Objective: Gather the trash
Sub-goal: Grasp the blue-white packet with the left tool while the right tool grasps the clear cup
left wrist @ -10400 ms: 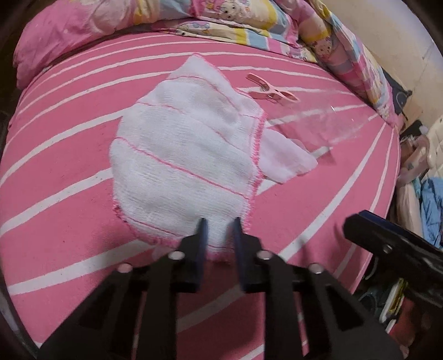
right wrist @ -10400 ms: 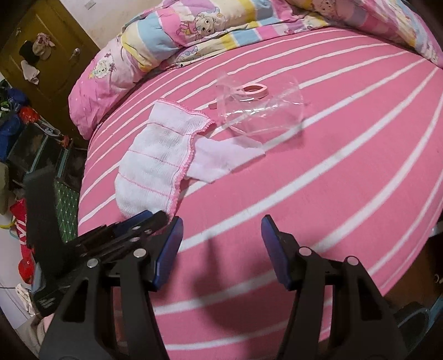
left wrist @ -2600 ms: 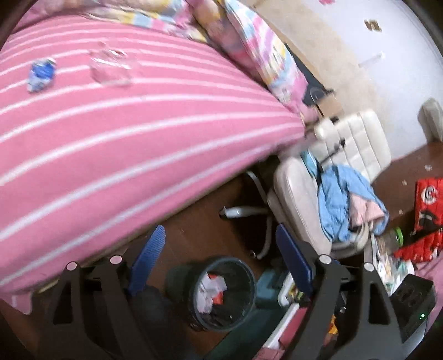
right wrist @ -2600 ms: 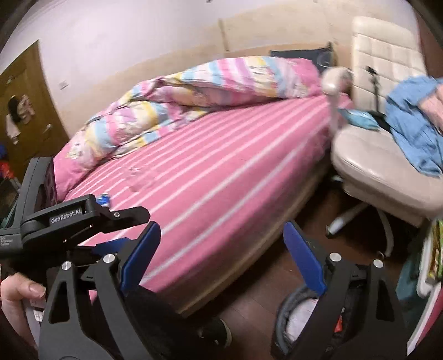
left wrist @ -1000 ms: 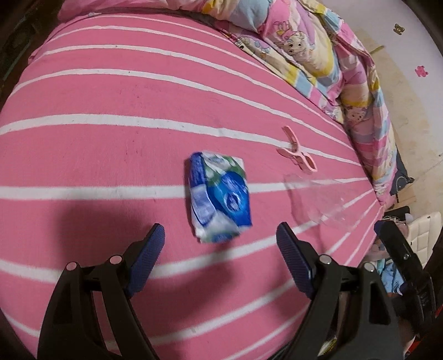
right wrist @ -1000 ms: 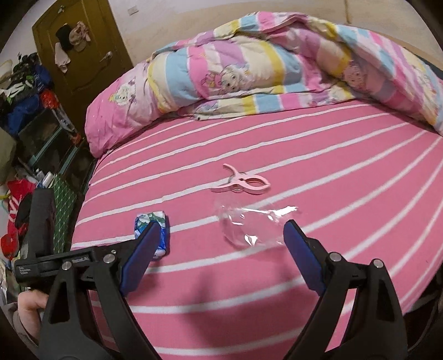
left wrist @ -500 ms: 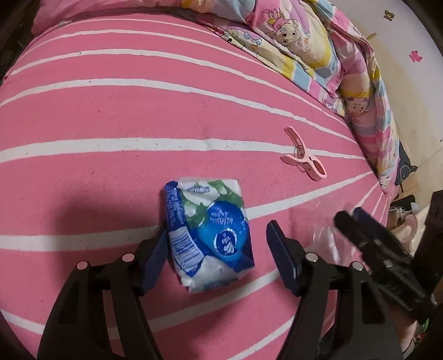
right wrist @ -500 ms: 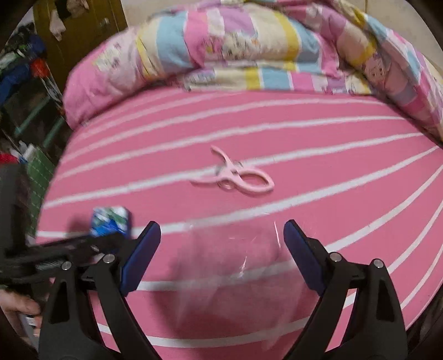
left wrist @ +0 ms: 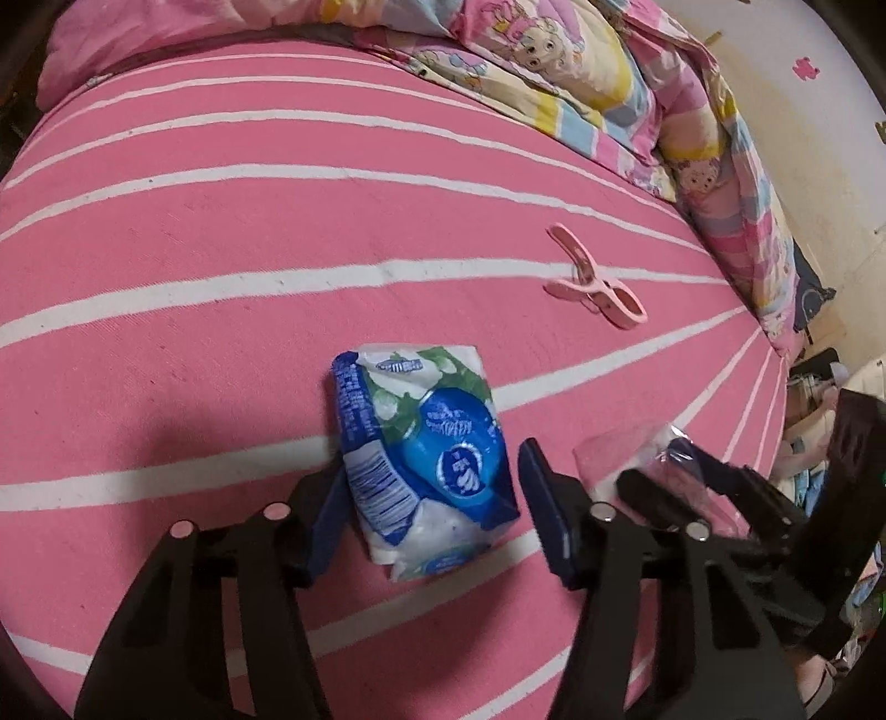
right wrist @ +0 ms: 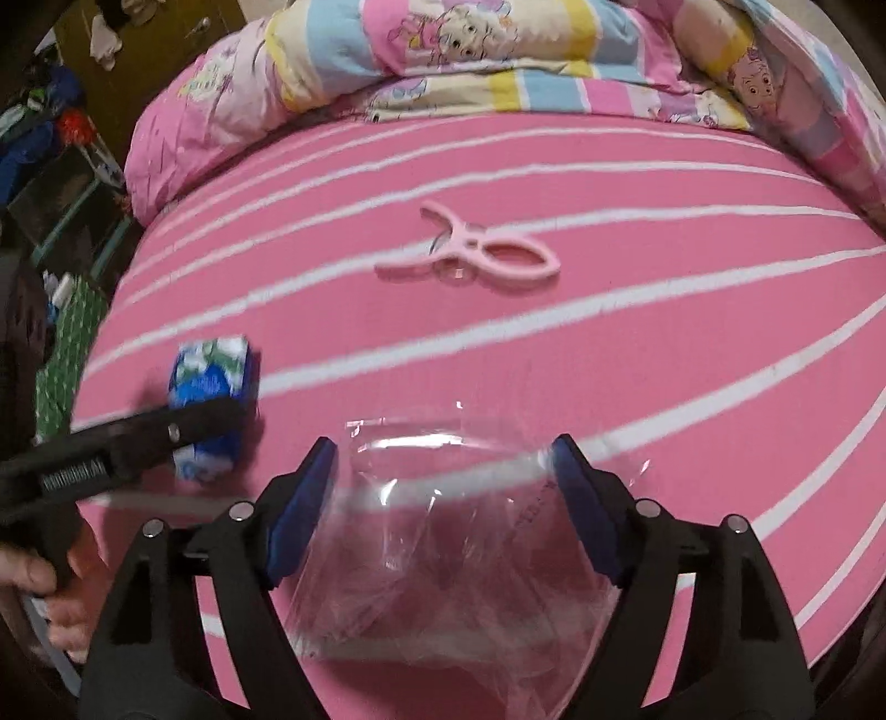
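A crumpled blue, green and white wrapper (left wrist: 423,454) lies on the pink striped bed (left wrist: 221,288). My left gripper (left wrist: 434,512) is open, with its fingers on either side of the wrapper and close to it. The wrapper also shows in the right wrist view (right wrist: 213,404), partly behind the left gripper's arm. A clear plastic bag (right wrist: 443,515) lies on the bed. My right gripper (right wrist: 443,498) is open, with its fingers on either side of the bag. The bag and the right gripper also show at the right in the left wrist view (left wrist: 664,459).
A pink plastic clip (left wrist: 598,282) lies farther back on the bed; it shows in the right wrist view (right wrist: 470,255) too. A folded cartoon-print quilt (right wrist: 498,50) and a pink pillow (right wrist: 188,127) lie along the far side. Clutter (right wrist: 50,166) stands beyond the bed's left edge.
Both grippers have moved in low over the bed. The left fingers have narrowed around the wrapper. The right fingers have narrowed around the clear bag.
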Action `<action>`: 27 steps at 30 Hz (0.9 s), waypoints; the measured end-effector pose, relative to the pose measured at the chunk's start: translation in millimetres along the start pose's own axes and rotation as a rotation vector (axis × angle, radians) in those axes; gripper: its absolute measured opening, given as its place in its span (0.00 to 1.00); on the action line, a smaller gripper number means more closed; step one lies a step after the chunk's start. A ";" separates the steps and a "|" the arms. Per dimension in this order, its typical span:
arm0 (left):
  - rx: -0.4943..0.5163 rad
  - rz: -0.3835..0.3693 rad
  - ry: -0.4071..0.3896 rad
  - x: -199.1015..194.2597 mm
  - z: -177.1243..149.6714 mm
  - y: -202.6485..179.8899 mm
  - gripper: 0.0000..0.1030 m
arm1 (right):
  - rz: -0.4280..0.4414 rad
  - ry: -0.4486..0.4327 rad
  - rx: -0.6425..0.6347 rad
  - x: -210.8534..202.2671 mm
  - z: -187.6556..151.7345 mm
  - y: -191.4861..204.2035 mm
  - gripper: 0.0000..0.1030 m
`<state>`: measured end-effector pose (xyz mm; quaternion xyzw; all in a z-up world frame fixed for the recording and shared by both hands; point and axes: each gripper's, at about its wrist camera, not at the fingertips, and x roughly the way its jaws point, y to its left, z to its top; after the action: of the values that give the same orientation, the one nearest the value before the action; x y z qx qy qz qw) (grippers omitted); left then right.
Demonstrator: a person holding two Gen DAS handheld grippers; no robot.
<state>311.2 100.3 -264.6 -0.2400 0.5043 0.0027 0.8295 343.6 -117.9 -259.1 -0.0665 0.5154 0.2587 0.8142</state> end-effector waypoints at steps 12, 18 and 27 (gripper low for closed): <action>-0.026 -0.069 0.042 3.0 -4.0 -4.0 0.13 | 0.060 -0.007 0.002 -6.7 -8.1 19.0 0.18; -0.052 -0.106 0.037 -8.2 -11.9 -6.5 0.13 | 0.094 -0.050 0.096 -21.8 -15.7 12.1 0.09; -0.053 -0.150 0.006 -46.2 -26.0 -23.5 0.13 | 0.140 -0.111 0.175 -69.7 -27.8 5.9 0.06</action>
<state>272.6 80.2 -226.4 -0.2991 0.4870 -0.0469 0.8192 295.0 -147.9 -210.0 0.0551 0.4937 0.2723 0.8241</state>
